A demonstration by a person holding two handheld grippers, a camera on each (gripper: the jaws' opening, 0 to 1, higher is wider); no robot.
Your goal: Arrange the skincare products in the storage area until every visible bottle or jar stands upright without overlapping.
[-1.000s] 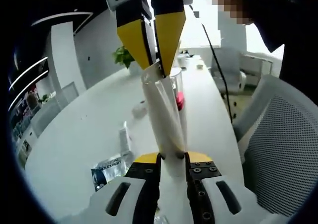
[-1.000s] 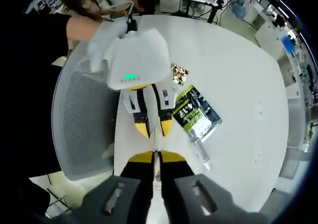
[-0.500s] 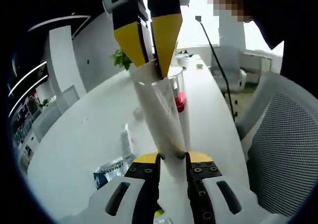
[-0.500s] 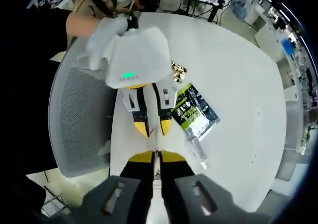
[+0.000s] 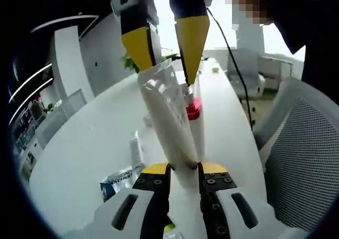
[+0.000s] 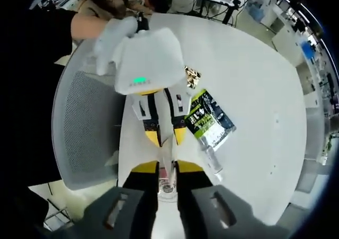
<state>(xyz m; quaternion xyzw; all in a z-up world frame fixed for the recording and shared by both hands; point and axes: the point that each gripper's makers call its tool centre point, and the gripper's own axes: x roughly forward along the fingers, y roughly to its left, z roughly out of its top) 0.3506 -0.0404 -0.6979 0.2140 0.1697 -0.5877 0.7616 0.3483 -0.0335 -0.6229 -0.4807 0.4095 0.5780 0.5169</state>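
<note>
Left gripper pinches a clear bag holding a red-capped bottle; right gripper fingers spread.

The lower end of the clear packet was hidden between the left gripper and its jaws, and its top edge ran behind the right gripper. The red-capped bottle showed only partly behind that packet. Print on the green sachet was too small to read. The small tube beside it was blurred.
</note>
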